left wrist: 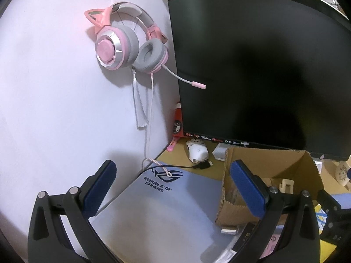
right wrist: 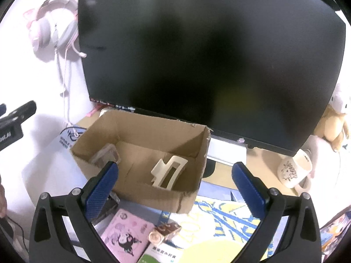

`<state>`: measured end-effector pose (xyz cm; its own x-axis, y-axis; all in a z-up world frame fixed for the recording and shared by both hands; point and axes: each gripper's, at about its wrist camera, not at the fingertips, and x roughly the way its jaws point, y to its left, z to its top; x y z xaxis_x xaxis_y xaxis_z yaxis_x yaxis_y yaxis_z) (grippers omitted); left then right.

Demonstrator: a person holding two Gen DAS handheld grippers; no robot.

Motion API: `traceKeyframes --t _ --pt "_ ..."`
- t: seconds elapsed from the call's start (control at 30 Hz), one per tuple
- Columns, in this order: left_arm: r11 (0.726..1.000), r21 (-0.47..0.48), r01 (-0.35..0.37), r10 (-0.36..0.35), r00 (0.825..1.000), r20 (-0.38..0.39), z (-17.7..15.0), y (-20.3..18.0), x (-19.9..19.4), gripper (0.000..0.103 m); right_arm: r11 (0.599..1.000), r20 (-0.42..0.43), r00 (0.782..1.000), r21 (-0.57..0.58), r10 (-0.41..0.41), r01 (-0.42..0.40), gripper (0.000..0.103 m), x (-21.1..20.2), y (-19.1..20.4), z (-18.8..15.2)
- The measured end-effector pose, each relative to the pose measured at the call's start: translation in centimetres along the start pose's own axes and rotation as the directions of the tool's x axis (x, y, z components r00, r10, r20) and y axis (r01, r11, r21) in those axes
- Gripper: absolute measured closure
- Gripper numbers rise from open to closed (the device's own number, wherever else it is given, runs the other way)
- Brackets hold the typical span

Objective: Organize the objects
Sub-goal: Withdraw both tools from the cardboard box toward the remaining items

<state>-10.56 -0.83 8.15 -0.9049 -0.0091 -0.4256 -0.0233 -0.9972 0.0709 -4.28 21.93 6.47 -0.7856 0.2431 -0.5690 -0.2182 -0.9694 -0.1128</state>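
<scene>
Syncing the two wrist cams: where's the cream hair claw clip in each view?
Left wrist: hair claw clip at lower right, poking above the cardboard box wall, behind the right fingertip.
Right wrist: hair claw clip at lower centre, leaning against the box's near wall, inside the box.
Shared landmark: dark monitor behind the box.

Hair clip (right wrist: 169, 172) in cardboard box (right wrist: 140, 144), monitor (right wrist: 210, 54) behind box.
</scene>
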Motion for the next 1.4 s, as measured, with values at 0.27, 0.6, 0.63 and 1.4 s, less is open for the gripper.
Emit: traceKeyframes --t 0.27,0.6,0.63,1.4 --pt "1.000 0.013 0.007 -0.007 1.000 -0.017 -1.4 -0.3 -0.4 0.000 1.000 0.026 1.000 -0.001 0.011 -0.010 0.000 -1.2 0.6 -1.0" --pt "0.996 0.087 -0.030 0.029 0.999 0.017 -2.8 -1.7 -1.7 0.000 0.999 0.052 0.999 -0.051 -0.012 0.014 0.000 -1.9 2.4 -2.8" --pt "0.996 0.083 -0.025 0.024 1.000 0.014 -2.9 -1.7 -1.7 0.000 0.999 0.049 0.999 -0.050 -0.013 0.015 0.000 -1.8 2.4 -3.0" --pt "0.981 0.005 0.194 -0.192 0.977 -0.091 -6.0 -2.6 0.4 0.000 0.999 -0.019 1.000 0.050 0.013 -0.012 0.000 0.4 0.6 -6.3"
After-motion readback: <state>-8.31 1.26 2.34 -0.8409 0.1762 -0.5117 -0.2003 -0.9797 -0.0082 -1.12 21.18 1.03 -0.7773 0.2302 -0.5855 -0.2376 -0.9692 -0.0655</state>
